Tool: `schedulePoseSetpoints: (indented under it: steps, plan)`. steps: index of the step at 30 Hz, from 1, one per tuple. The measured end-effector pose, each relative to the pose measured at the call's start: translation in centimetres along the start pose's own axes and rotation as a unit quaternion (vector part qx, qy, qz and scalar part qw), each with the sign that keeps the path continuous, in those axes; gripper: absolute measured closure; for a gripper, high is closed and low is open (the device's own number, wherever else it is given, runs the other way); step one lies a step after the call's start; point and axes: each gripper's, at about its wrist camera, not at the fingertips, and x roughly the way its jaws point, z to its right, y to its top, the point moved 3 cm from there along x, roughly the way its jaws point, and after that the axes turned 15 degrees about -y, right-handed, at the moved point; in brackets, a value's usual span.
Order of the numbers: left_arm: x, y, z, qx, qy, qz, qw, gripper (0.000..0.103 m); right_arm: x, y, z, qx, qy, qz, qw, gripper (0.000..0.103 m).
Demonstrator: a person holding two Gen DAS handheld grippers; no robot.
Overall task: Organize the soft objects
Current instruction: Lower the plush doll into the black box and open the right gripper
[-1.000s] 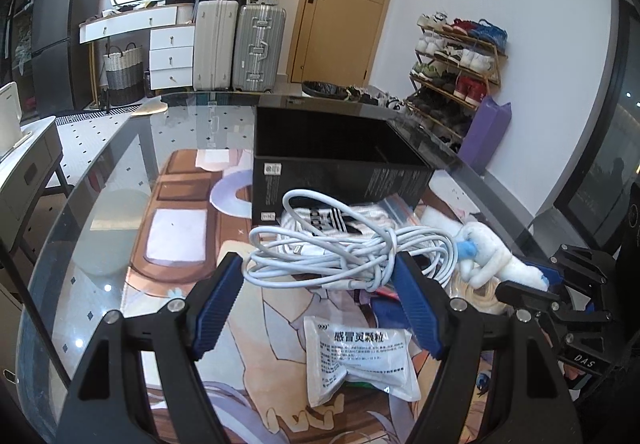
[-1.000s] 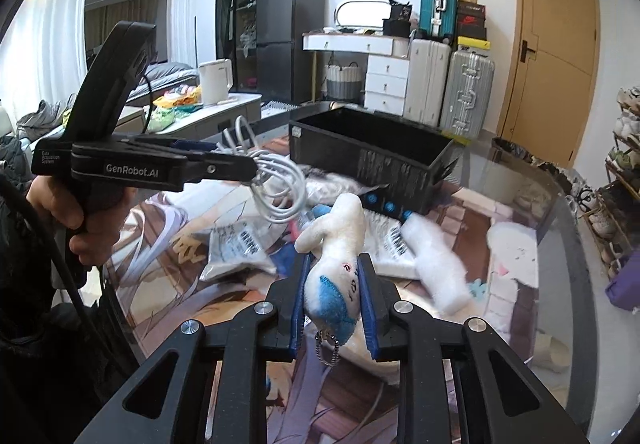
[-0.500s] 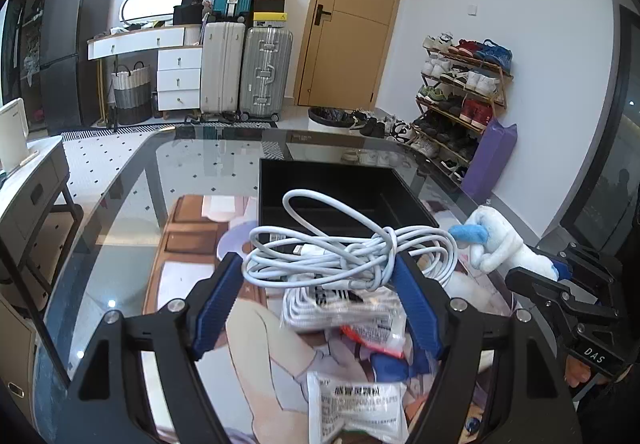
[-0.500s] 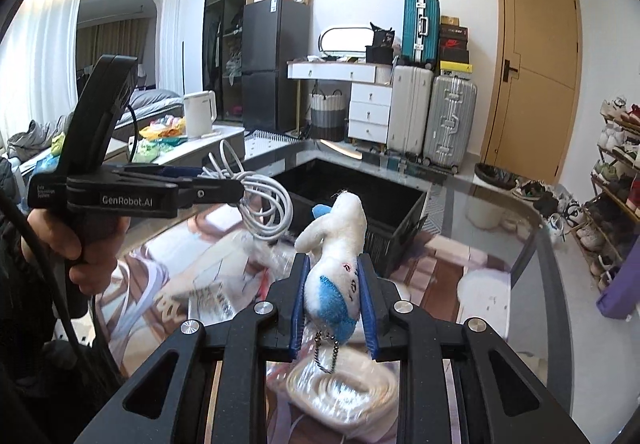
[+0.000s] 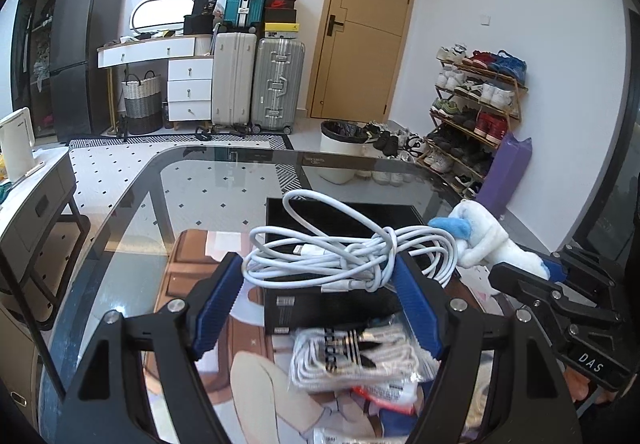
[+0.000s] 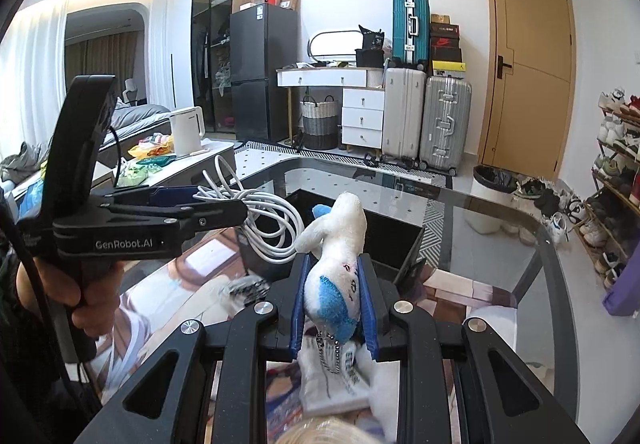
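Between blue pads — fuzzy plush [image 6: 334, 280]

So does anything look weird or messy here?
A bit. The white cable in the left gripper is a tangled bunch with loops sticking out. The plush toy in the right gripper is squeezed at its middle, its chain dangling. Nothing looks spilled or broken.

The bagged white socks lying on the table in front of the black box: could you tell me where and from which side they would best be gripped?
Grip the bagged white socks across the bundle's middle, coming from above. The pack lies flat and soft on the glass table, with the black box close behind it and other packets in front, so a low approach looks blocked. Both grippers are already full.
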Motion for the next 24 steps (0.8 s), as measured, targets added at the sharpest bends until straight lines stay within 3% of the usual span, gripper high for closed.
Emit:
schedulePoseSetpoints:
  steps: [11,13,21,24]
  plan:
    - [2.9,0.5,-1.0,-0.007,0.028,-0.014,0.9995,0.027,3.5,1.4,0.7,0.015,-0.009,-0.017,1.000,0.080]
    - [3.1,0.4,-1.0,-0.012,0.033,-0.016,0.9992,0.026,3.9,1.7,1.0,0.020,-0.016,-0.017,1.000,0.067]
    - [2.3,0.2,-0.3,0.011,0.029,-0.020,0.9993,0.000,3.4,0.9,1.9,0.017,-0.025,-0.023,0.999,0.057]
    - [1.7,0.0,0.1,0.023,0.032,-0.021,0.9990,0.000,2.5,0.2,1.9,0.019,-0.025,-0.022,0.999,0.036]
